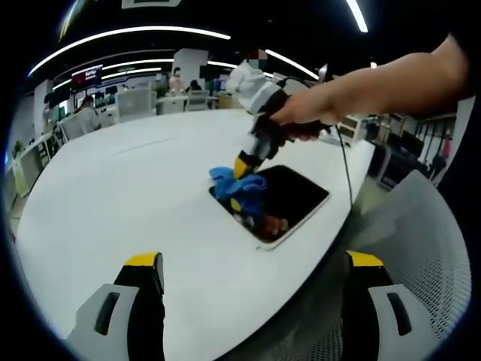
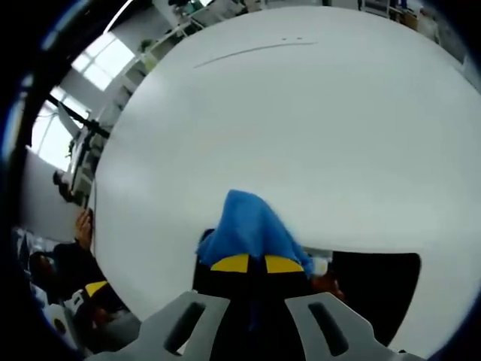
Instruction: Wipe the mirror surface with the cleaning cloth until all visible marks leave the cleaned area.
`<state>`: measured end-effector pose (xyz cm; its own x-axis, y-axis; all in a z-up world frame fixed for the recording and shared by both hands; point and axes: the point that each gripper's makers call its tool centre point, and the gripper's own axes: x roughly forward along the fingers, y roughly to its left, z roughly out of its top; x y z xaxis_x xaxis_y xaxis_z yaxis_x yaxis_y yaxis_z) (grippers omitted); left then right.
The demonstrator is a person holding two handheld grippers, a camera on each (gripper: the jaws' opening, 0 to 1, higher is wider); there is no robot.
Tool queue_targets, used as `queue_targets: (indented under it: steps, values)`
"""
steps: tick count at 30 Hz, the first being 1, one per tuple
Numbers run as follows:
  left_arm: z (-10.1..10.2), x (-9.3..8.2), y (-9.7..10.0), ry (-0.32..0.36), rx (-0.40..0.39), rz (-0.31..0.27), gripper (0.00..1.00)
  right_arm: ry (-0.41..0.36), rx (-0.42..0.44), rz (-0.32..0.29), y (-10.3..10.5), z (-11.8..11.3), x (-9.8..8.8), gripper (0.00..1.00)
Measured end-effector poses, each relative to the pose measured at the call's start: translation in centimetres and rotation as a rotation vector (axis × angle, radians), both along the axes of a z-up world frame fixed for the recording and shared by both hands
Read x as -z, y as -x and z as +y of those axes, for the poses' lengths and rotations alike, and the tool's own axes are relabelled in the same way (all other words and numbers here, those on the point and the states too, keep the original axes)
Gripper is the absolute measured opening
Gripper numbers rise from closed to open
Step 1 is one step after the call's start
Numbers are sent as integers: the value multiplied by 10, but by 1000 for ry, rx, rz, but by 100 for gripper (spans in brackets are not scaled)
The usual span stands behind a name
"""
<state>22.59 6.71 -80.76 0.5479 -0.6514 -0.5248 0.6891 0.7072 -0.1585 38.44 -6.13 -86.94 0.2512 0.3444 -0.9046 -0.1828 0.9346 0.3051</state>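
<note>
- Mirror (image 1: 289, 197) lies flat on the white table (image 1: 135, 203), near the edge by a mesh chair (image 1: 421, 241); its dark glass is framed in white, its long axis slanting away from the left gripper view toward the far right.
- Right gripper (image 1: 244, 167), held in a hand (image 1: 304, 113), is clenched on the blue cleaning cloth (image 1: 239, 188) and presses it onto the mirror's far-left corner.
- In the right gripper view the cloth (image 2: 248, 226) bunches just ahead of the closed yellow tips (image 2: 255, 264); unwiped glass (image 2: 376, 286) stretches to the right.
- Left gripper (image 1: 252, 267) hangs released, well back from the mirror, grasping nothing.
- Marks on the glass are hard to tell from reflections; a wipe along the long axis toward the near corner probably comes next.
</note>
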Motion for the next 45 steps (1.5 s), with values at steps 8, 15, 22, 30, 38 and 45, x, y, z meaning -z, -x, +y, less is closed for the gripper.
queue_targets:
  steps: [8, 15, 22, 30, 38, 45]
  values:
    - [0, 0, 0, -3, -2, -1, 99, 16, 0, -17, -3, 0, 3, 0]
    - [0, -2, -1, -1, -4, -8, 99, 15, 0, -34, 4, 1, 2, 0]
    - [0, -2, -1, -2, -6, -10, 99, 7, 1, -63, 23, 3, -2, 0]
    - [0, -1, 0, -4, 3, -5, 99, 7, -15, -75, 36, 6, -2, 0]
    - [0, -1, 0, -8, 3, -5, 99, -7, -8, -65, 47, 7, 0, 0]
    - [-1, -1, 1, -9, 6, -7, 99, -25, 2, -40, 62, 8, 1, 0]
